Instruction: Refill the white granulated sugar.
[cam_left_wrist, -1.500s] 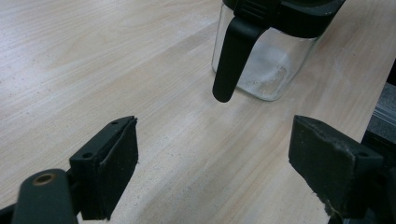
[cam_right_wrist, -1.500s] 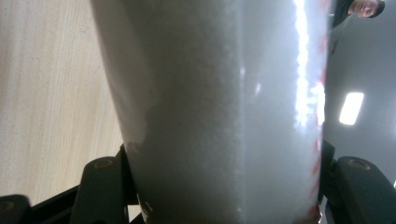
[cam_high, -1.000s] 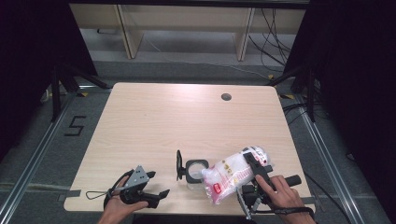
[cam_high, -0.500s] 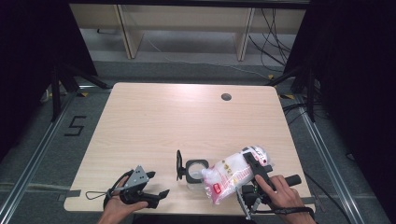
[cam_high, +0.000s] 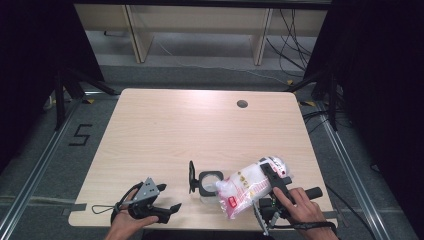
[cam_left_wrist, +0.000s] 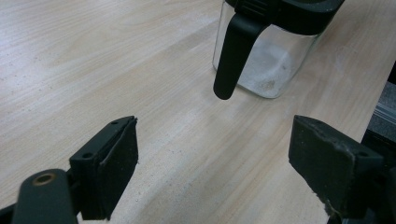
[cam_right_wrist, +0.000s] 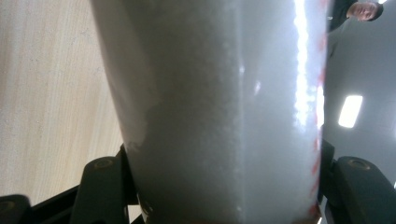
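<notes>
White granular powder fills the clear plastic bag (cam_right_wrist: 224, 112) clamped between the right gripper's (cam_high: 272, 186) fingers, which press on both its sides at a moderately wide setting. In the high view the bag lies tilted, its lower end pointing away from the fingers toward the glass jar (cam_high: 210, 184), which stands just beyond the bag's mouth with its black hinged lid (cam_high: 192, 176) swung upright and open.

The left gripper (cam_high: 161, 207) rests low over the table (cam_high: 200, 130), fingers spread wide with nothing between them. Ahead of those fingers, in the left gripper view, the jar (cam_left_wrist: 271, 60) stands near but apart, showing a thin layer of white powder on its bottom.

Assessment: the pour appears to be at an early stage. The lid is open and the bag is brought to the rim; the jar is almost empty and the bag remains largely full. Remaining: tip the contents in, then close the lid.

Farther off, the tabletop carries a round cable hole (cam_high: 242, 104). Nothing obstructs the pour; the unsteadied jar is the main risk.
</notes>
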